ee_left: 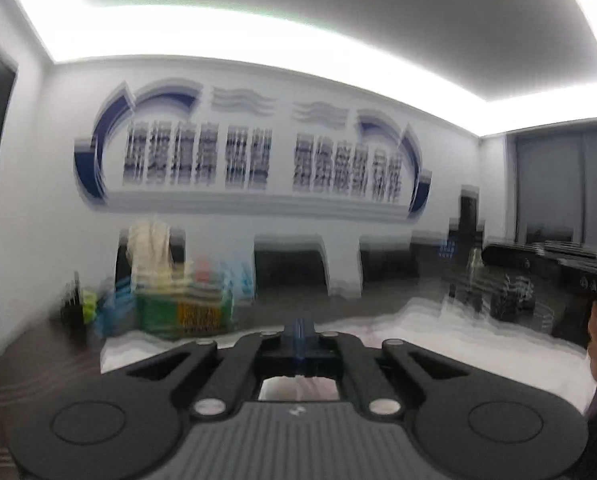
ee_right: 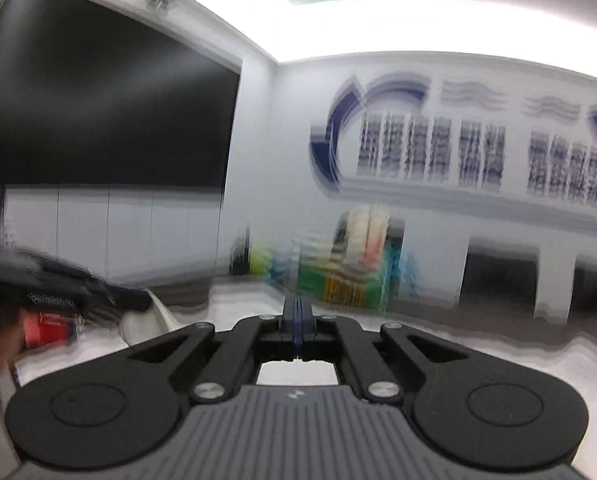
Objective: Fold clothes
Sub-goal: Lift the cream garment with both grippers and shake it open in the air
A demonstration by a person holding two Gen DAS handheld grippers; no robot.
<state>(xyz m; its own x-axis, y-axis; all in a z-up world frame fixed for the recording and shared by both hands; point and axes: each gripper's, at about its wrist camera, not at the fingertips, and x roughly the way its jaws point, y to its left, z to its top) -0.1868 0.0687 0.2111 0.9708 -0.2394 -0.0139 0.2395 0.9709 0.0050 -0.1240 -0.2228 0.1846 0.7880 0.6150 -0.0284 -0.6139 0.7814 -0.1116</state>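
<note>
Both grippers, left (ee_left: pixel 299 330) and right (ee_right: pixel 297 318), jaws closed, above white cloth (ee_left: pixel 438 344).

Pale cloth (ee_left: pixel 438 344) spread ahead (badly blurred), colourful box clutter (ee_left: pixel 182 300) blocking far left, dark chairs (ee_left: pixel 290 264) behind.

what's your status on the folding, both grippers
Left gripper shut, right gripper shut, both pointing at the far wall. White fabric below, blurred; grip on it unclear. Nothing in the way.

No text can be read; the large characters on the wall sign (ee_left: pixel 258 160) seem Chinese, smeared by blur.
</note>
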